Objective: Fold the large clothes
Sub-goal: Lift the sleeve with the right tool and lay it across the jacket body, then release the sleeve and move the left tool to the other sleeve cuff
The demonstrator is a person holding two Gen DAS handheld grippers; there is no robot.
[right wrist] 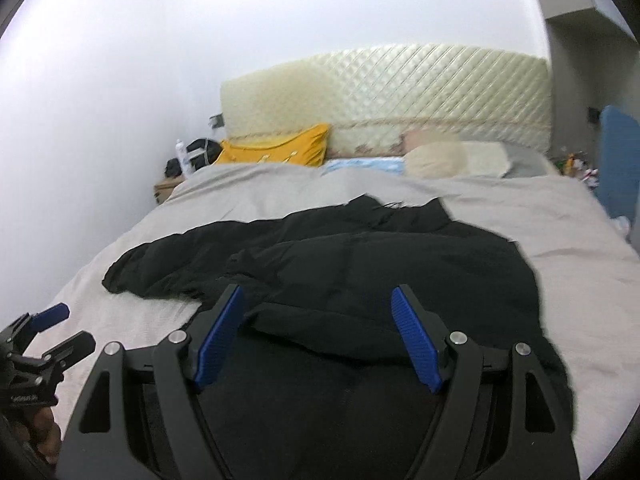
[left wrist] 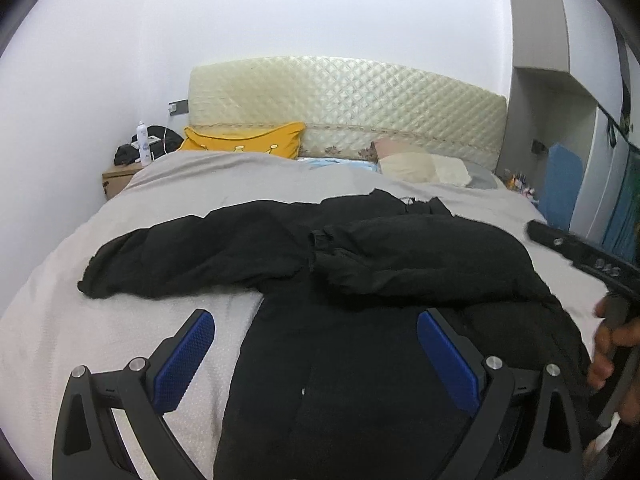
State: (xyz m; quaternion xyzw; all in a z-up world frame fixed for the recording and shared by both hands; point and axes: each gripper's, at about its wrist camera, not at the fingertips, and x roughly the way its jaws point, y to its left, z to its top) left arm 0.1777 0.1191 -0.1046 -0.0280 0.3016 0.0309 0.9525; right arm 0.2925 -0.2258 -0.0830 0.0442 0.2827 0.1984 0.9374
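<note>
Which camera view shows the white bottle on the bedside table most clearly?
The left wrist view. There the white bottle stands sharp on the bedside table, beside a dark bag, its full height visible. In the right wrist view the bottle is smaller and blurred, partly behind the grey bedcover's edge.

Black padded jacket (left wrist: 360,264) lies spread flat on the grey bedspread, collar end toward the headboard, hem end toward the cameras. One sleeve sticks straight out to the left, cuff resting on the bedspread; the other sleeve is folded across the chest, its cuff ending near the jacket's centre line. Fabric is matte, puffy and wrinkled, with a small light-coloured snap or button visible on the lower front in the left wrist view, and a bit of light trim showing at the collar in both views.
</note>
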